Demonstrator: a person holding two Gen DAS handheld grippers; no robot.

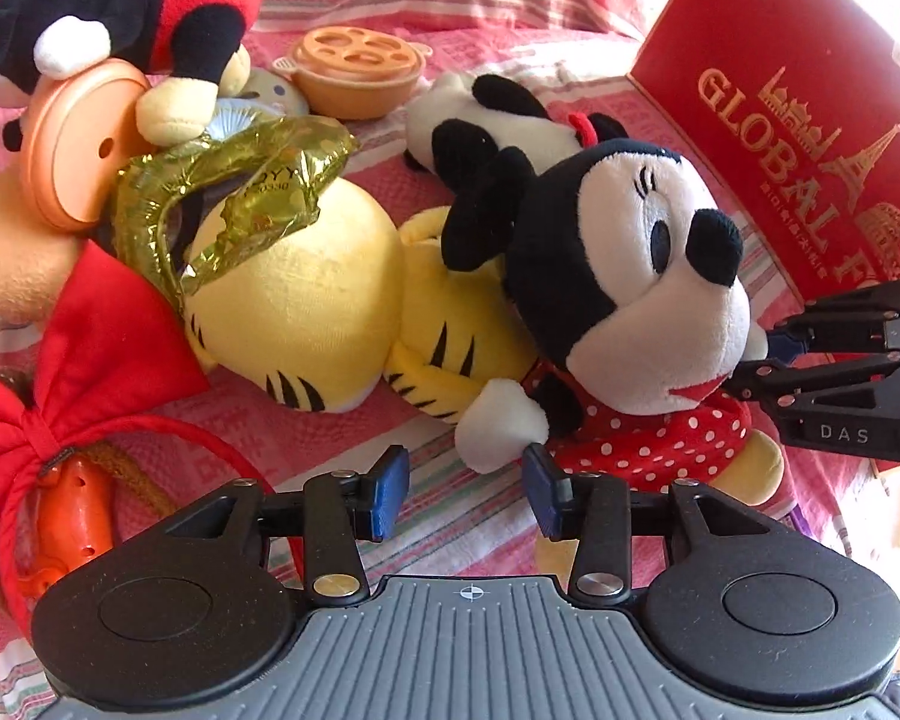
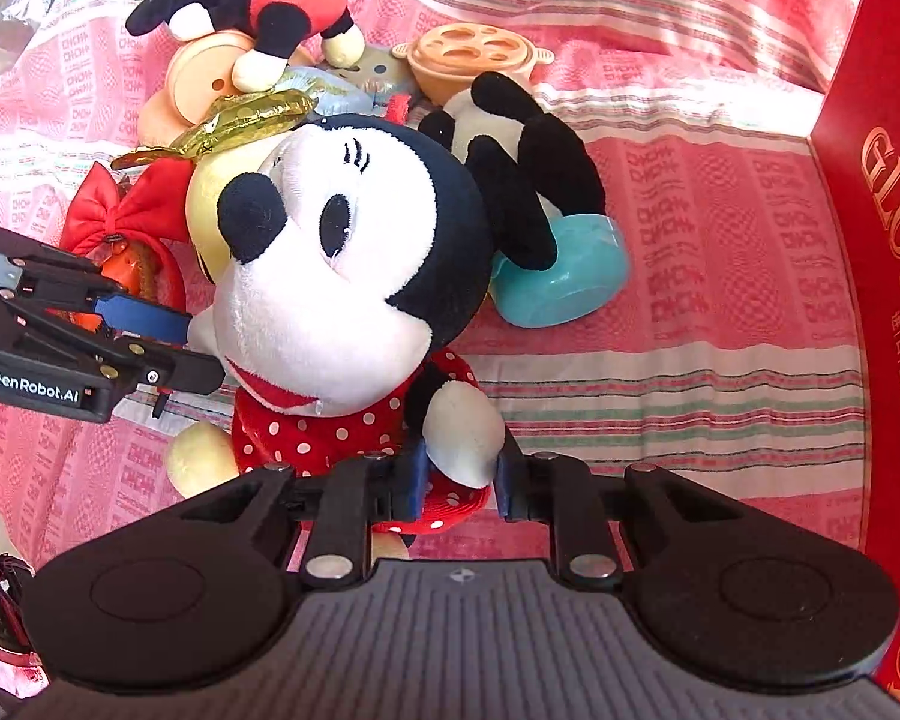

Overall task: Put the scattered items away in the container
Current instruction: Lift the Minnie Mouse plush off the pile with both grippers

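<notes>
Right gripper point(image 2: 457, 480) clamps mouse plush point(image 2: 354, 252) by white hand for lift toward red box point(image 2: 882, 276); left gripper point(image 1: 467, 483) jaws apart, empty, beside other hand.

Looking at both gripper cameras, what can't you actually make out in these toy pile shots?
- Red box, left wrist view: its opening and inside lie beyond the frame edge; the lettering is cut off too.
- Teal item, right wrist view: the panda plush covers its top, so what it is stays unclear.
- Orange toy, left wrist view: the red bow hides most of it.
- Mouse plush, right wrist view: the right gripper covers its feet.
</notes>
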